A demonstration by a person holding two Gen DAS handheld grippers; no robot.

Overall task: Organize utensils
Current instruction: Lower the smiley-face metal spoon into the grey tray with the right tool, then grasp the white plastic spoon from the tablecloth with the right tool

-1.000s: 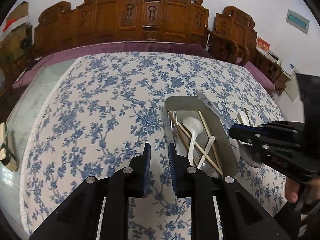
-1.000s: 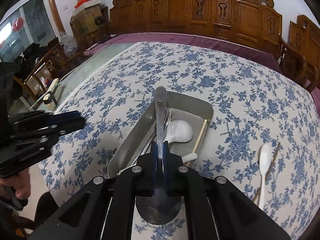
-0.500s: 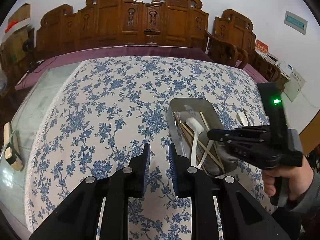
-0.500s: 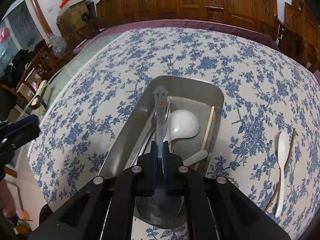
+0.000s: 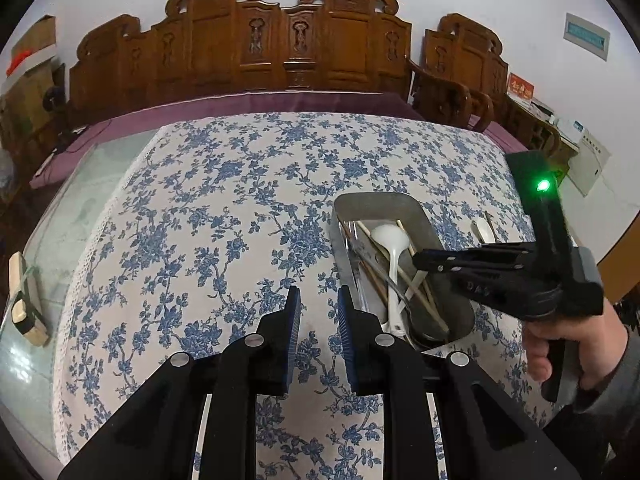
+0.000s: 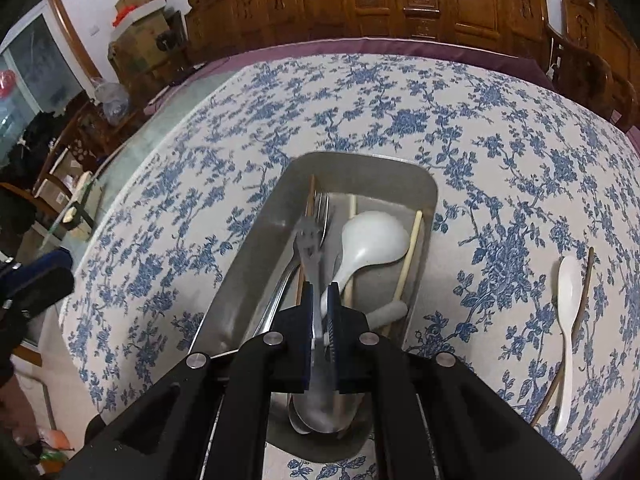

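My right gripper (image 6: 320,292) hangs low over the near end of the metal tray (image 6: 360,160), shut on the handle of a metal spoon (image 6: 314,252). The spoon's bowl rests inside the tray and its handle looks blurred. In the tray lie a white spoon (image 6: 372,236), a fork (image 6: 324,204) and pale chopsticks (image 6: 412,248). Another white spoon (image 6: 568,280) and a brown chopstick (image 6: 586,280) lie on the cloth to the right. My left gripper (image 5: 318,300) hovers left of the tray (image 5: 376,200), open a little and empty. The right gripper (image 5: 418,258) shows there too.
A blue-flowered tablecloth (image 5: 240,208) covers the table, with bare glass (image 5: 80,200) along its left side. Carved wooden chairs (image 5: 288,48) line the far edge. A person's hand (image 5: 568,340) grips the right tool. Boxes (image 6: 140,16) stand at the back left.
The right gripper has sunk over the tray with the metal spoon, whose bowl now rests inside and whose handle has tipped lower. The left gripper has stayed put.
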